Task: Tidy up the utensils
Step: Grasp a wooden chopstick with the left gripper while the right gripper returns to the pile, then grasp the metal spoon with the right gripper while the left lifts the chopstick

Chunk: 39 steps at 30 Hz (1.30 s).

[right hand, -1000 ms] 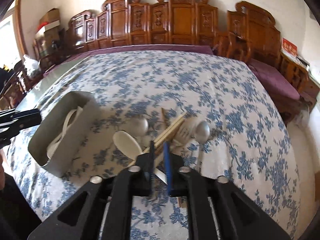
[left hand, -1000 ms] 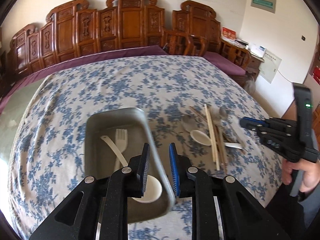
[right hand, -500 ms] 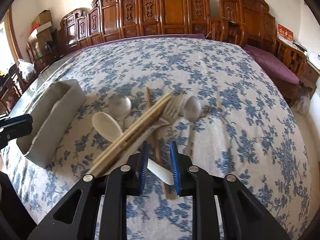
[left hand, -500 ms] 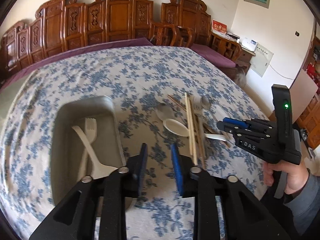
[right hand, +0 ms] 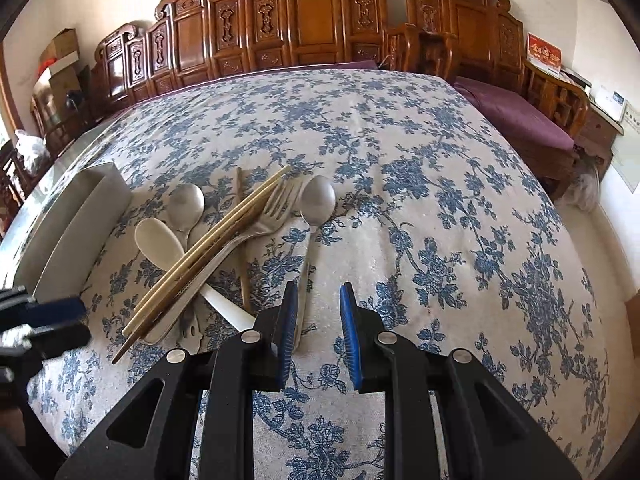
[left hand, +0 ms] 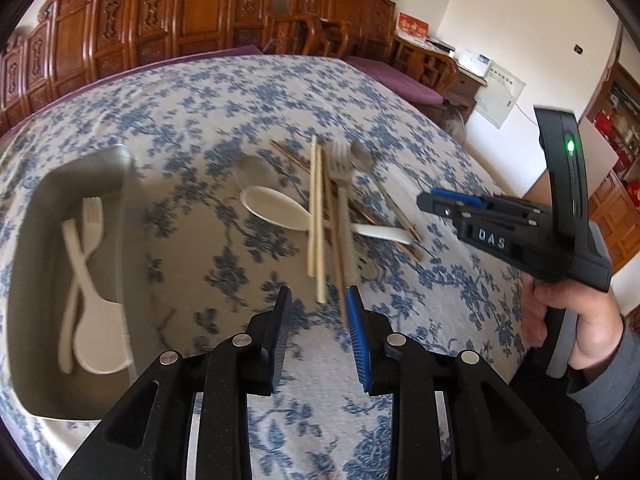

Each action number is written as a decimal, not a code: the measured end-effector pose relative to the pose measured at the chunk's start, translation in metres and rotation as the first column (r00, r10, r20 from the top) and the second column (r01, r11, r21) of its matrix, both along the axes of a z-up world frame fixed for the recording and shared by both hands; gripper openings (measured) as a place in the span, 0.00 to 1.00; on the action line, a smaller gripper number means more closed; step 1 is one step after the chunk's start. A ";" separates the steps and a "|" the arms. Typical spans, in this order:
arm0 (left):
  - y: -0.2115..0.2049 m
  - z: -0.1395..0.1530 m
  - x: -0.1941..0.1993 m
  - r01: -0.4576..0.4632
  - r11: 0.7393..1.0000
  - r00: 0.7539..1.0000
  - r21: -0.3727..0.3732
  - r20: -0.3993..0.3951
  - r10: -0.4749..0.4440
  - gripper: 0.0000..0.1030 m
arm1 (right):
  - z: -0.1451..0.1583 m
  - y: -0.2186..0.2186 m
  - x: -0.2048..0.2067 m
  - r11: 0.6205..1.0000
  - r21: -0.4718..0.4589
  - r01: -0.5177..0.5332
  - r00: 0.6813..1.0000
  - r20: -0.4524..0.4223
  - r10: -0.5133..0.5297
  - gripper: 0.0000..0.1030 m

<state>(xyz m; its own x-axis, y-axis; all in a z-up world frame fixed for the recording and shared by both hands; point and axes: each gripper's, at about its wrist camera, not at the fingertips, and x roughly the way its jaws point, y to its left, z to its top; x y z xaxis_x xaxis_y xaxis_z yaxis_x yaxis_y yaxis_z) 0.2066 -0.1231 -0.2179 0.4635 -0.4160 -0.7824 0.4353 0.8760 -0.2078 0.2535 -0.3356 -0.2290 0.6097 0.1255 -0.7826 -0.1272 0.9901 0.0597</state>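
Only left wrist view shows white fork [left hand: 93, 220] inside tray [left hand: 24, 240].

Left gripper [left hand: 318, 312]: matte black plastic frame, 2 fingers, ribbed pads, right pad bright blue, left pad dark. 4 round silver screw heads across the linkage, triangular cut-outs in the outer arms. Right gripper [right hand: 318, 308]: same black build, both pads ribbed blue, 4 silver screws. Seen from the left wrist camera, the right gripper [left hand: 448, 204] has blue finger tips, small silver screws, raised "DAS" lettering, an upright black module with 1 green light. Hand [left hand: 576, 320] wears a grey sleeve [left hand: 612, 376].
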 end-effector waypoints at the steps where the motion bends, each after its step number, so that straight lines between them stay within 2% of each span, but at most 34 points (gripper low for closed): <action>1: -0.003 -0.002 0.000 0.007 1.000 1.000 0.000 -0.002 -0.007 0.25 | 0.000 0.000 0.000 1.000 0.004 0.001 1.000 0.001 -0.001 0.23; 8: -0.021 -0.019 0.001 0.043 0.999 0.999 0.027 -0.029 -0.043 0.25 | -0.002 0.000 0.000 1.000 0.002 0.002 1.000 -0.006 -0.002 0.23; 10: -0.025 -0.024 0.002 0.049 0.998 0.998 0.034 -0.038 -0.048 0.21 | -0.002 0.000 0.001 1.000 0.005 0.005 1.000 -0.007 -0.005 0.23; 12: -0.026 -0.026 0.003 0.051 0.998 0.998 0.037 -0.042 -0.049 0.11 | -0.003 0.000 0.001 1.000 0.006 0.004 1.000 -0.007 -0.004 0.23; 14: -0.026 -0.025 0.004 0.047 0.998 0.998 0.032 -0.038 -0.045 0.09 | -0.003 0.000 0.001 1.000 0.003 0.002 1.000 -0.010 -0.002 0.23; 15: -0.026 -0.025 0.004 0.043 0.999 0.998 0.031 -0.035 -0.042 0.04 | -0.004 0.000 0.002 1.000 0.001 0.001 1.000 -0.012 0.000 0.23; 22: -0.016 -0.012 0.004 0.025 1.000 1.000 0.017 -0.007 -0.025 0.03 | -0.006 0.002 0.005 1.000 0.000 -0.002 1.000 -0.015 0.002 0.23; 30: -0.003 0.010 -0.006 0.012 1.000 0.998 -0.018 0.065 -0.011 0.03 | -0.008 0.005 0.018 1.000 0.003 -0.015 1.000 -0.006 0.015 0.23; 39: 0.005 0.031 -0.010 0.002 0.999 0.989 -0.036 0.147 0.004 0.03 | -0.019 0.023 0.038 0.998 -0.048 -0.051 0.998 -0.031 0.049 0.23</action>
<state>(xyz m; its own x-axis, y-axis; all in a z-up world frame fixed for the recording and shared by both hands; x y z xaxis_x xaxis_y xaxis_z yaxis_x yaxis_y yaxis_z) 0.1965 -0.1183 -0.1871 0.5728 -0.4420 -0.6903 0.4627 0.8695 -0.1729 0.2914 -0.3129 -0.2475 0.5796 0.1165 -0.8065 -0.1754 0.9844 0.0162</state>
